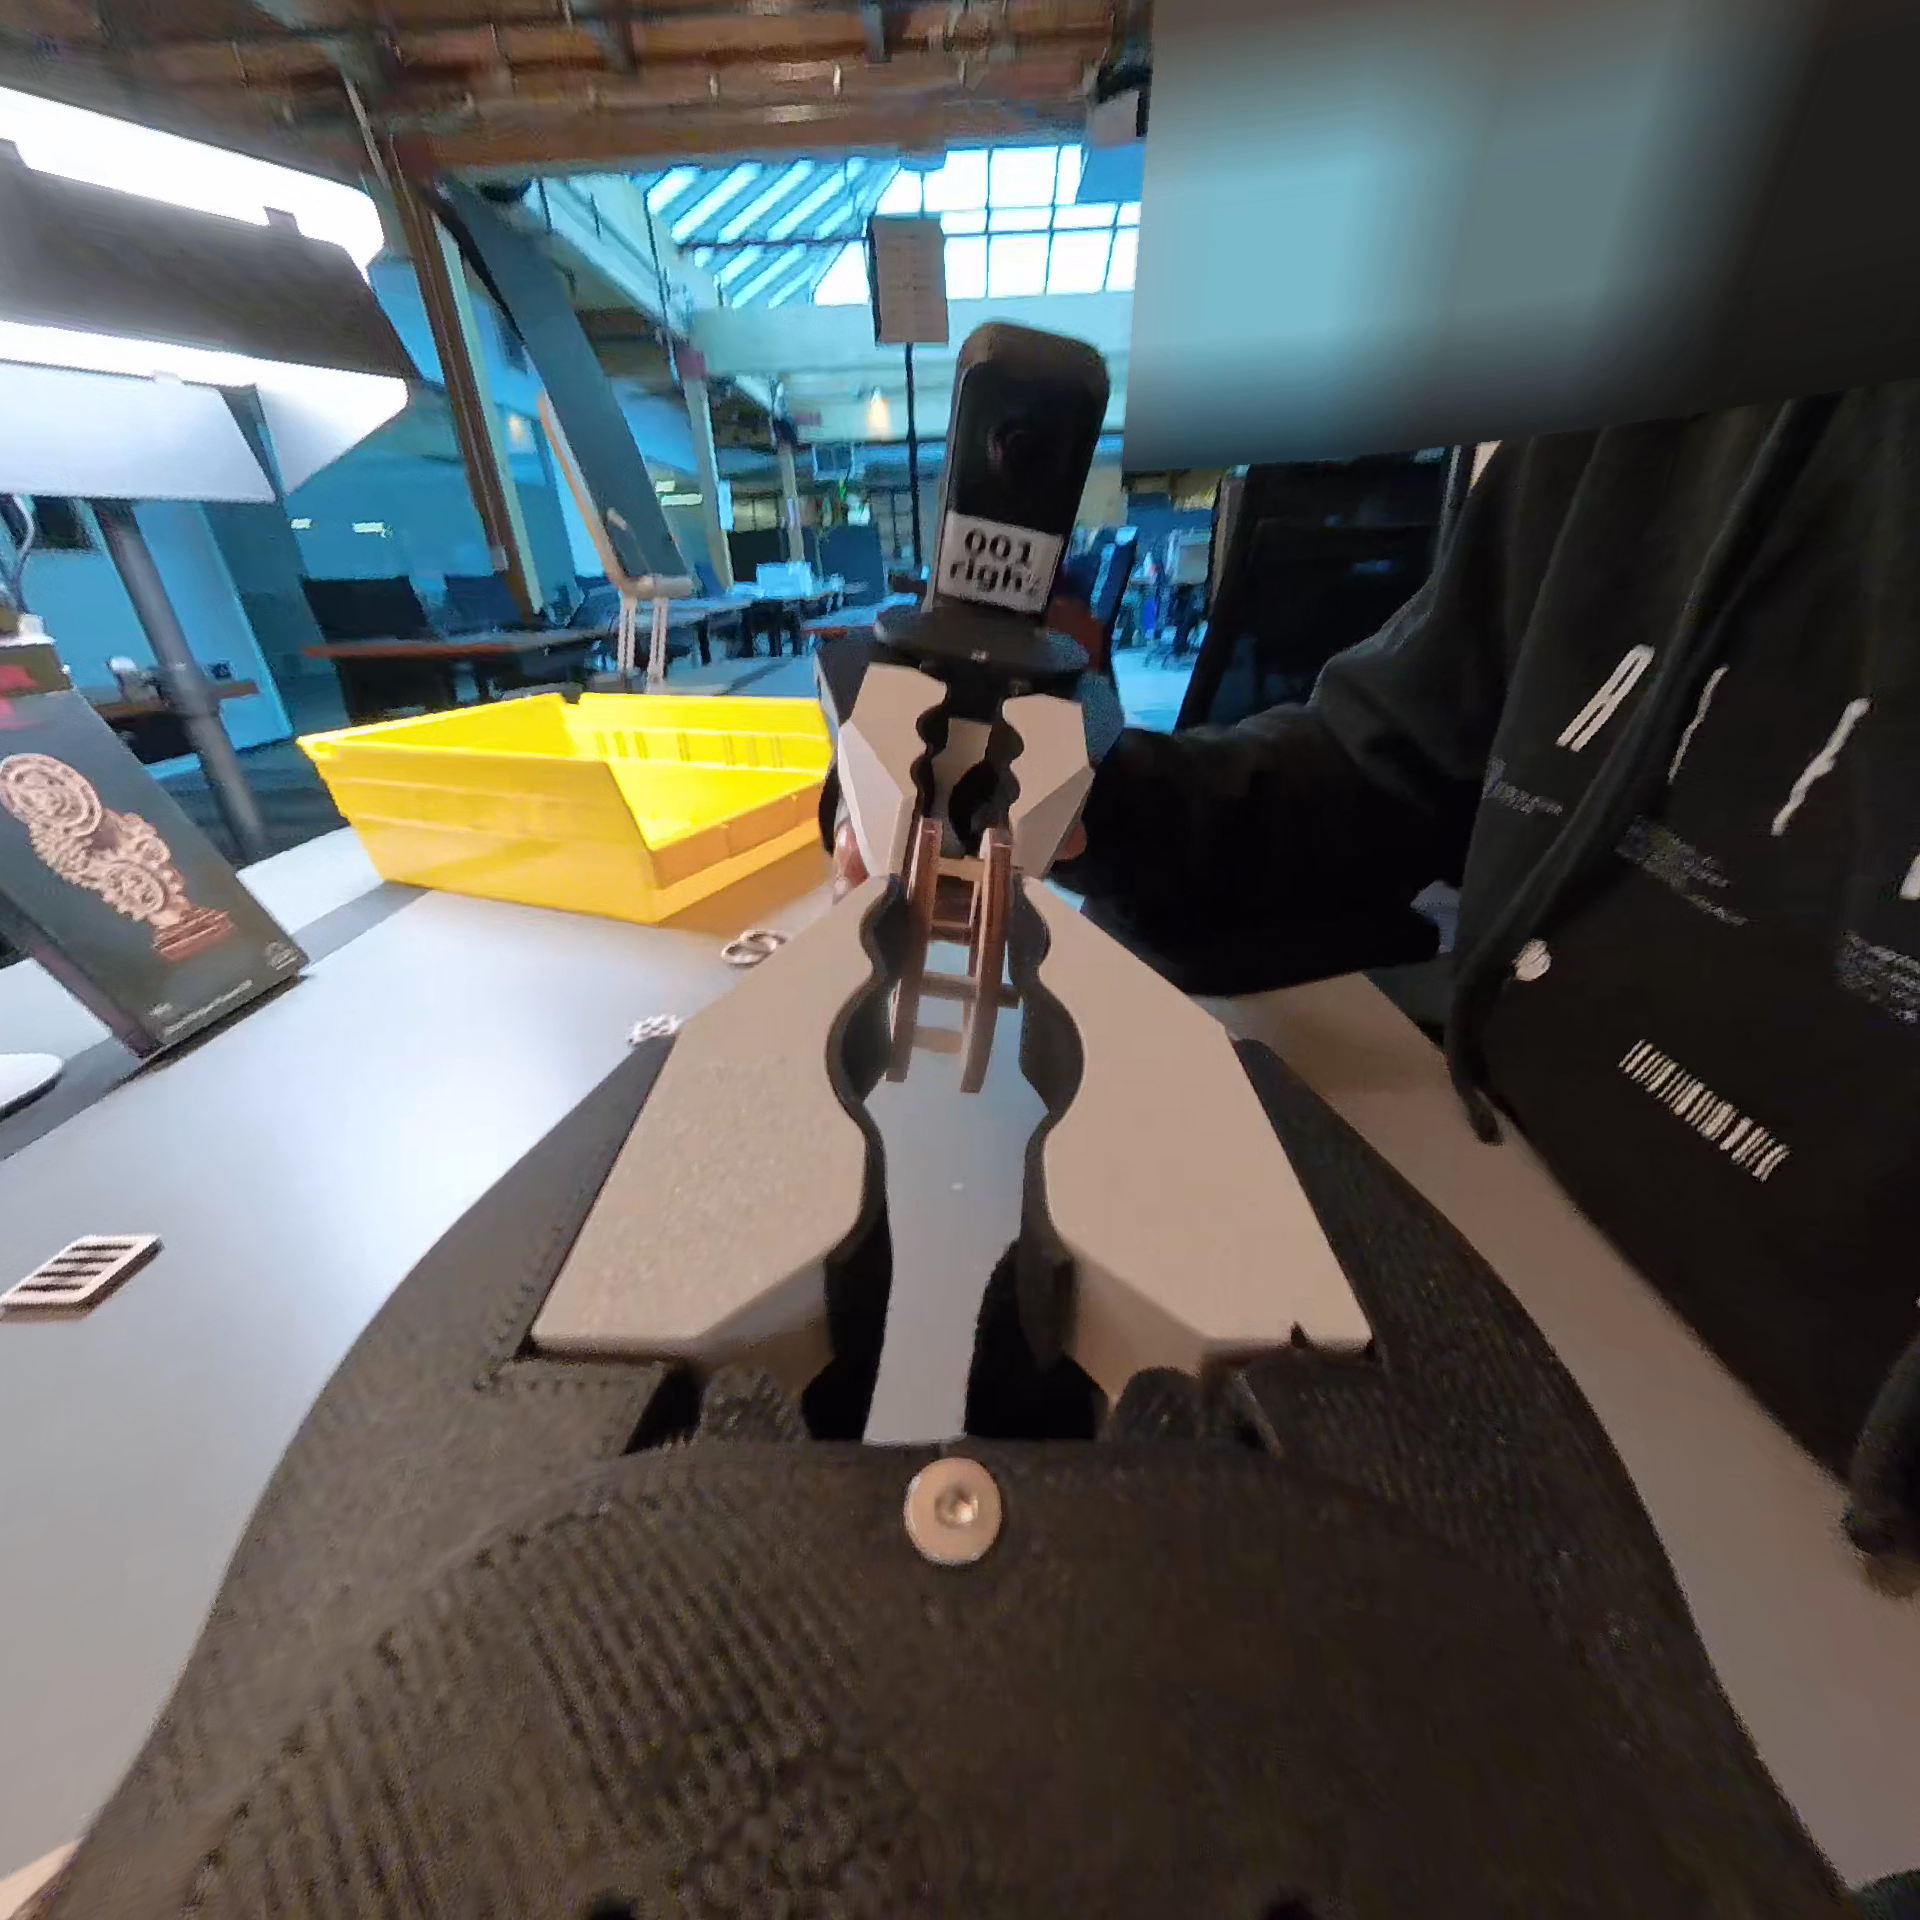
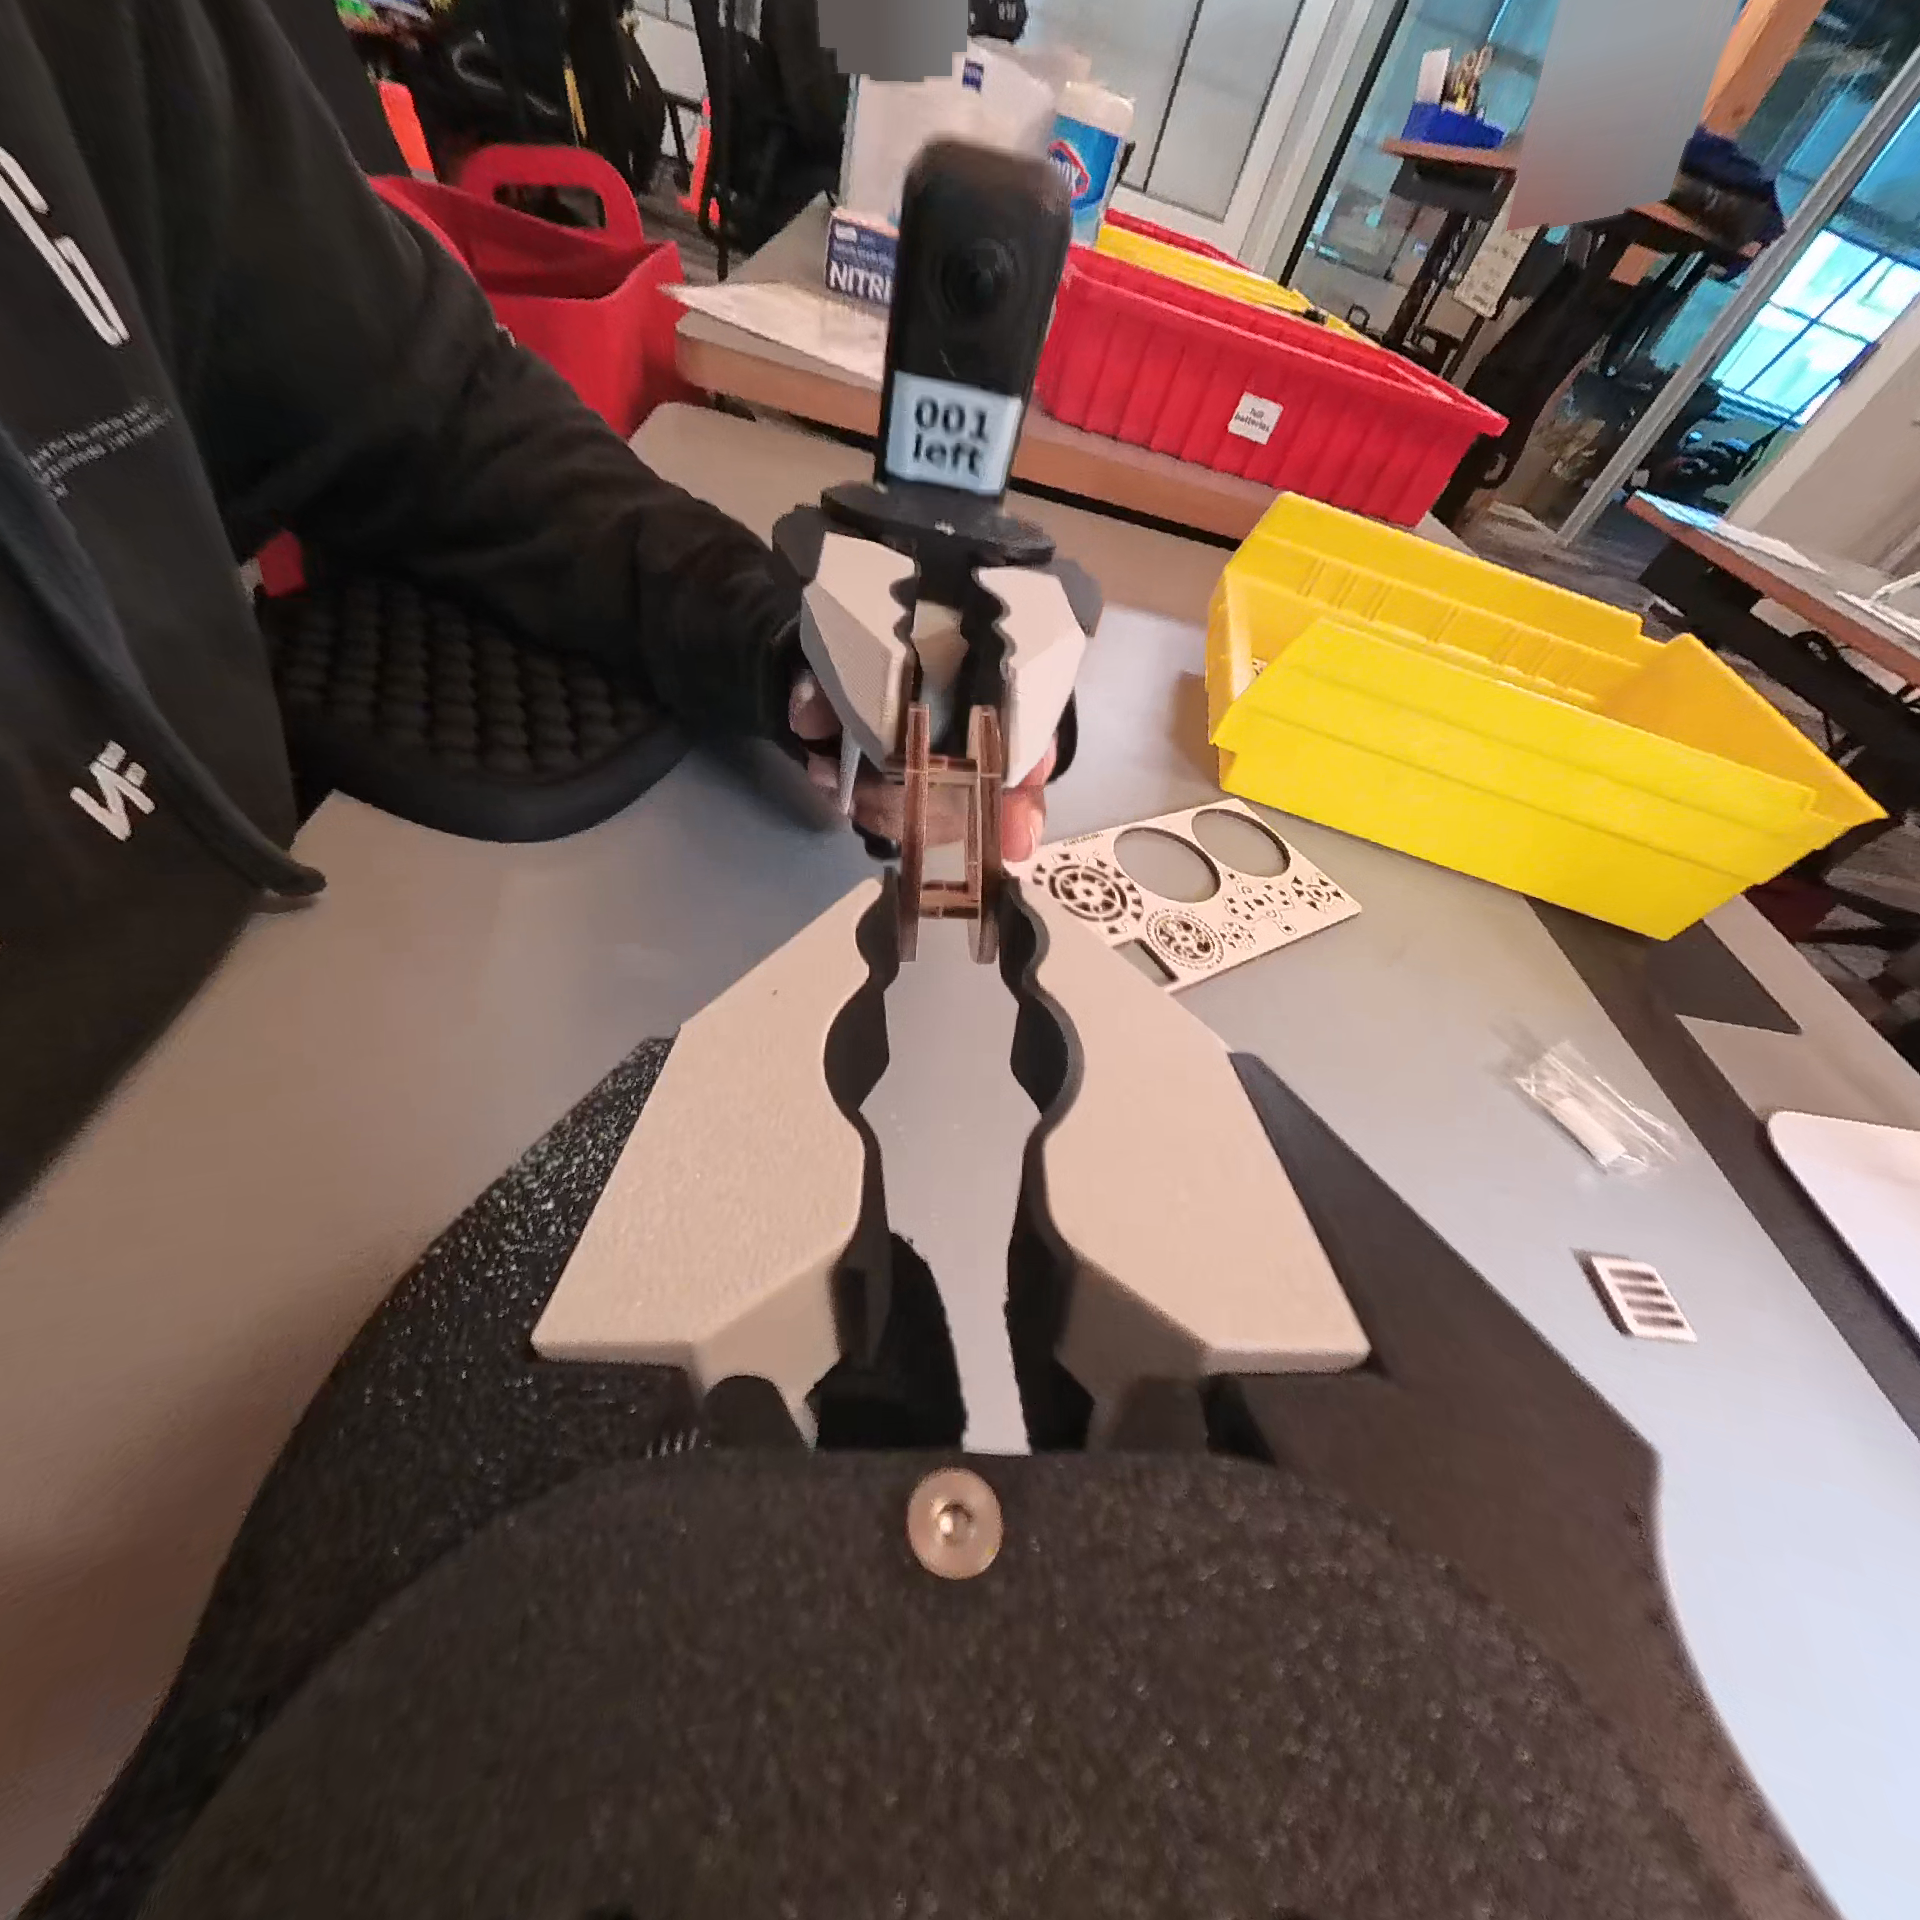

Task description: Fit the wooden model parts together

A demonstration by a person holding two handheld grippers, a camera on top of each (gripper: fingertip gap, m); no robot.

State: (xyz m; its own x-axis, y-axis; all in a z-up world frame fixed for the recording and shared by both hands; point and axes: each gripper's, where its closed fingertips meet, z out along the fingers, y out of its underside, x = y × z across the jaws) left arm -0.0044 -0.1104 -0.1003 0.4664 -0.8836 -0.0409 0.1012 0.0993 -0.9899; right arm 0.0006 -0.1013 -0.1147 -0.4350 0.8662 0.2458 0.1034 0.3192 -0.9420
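Nearest the lens in the left wrist view, the left claw (image 1: 951, 914) is seen narrowed at its tips onto one end of the wood frame (image 1: 954, 961), w/ fingers (image 1: 769, 1081) splayed wide only at the base. From 12 o'clock the right claw (image 1: 961, 831) is closed on the frame's far end, so the piece is pinched from both ends and held clear of the bench (image 1: 312, 1091), approx. centred between the two. A two-ended grip is prob. used so the frame's side plates and rungs can be squeezed or steadied w/o twisting. In the right wrist view the same frame (image 2: 951, 862) is gripped at the tips. A parts sheet (image 2: 1195, 894) lies at 1 o'clock, near the yellow bin (image 2: 1507, 727), presumably kept within reach for the next piece.
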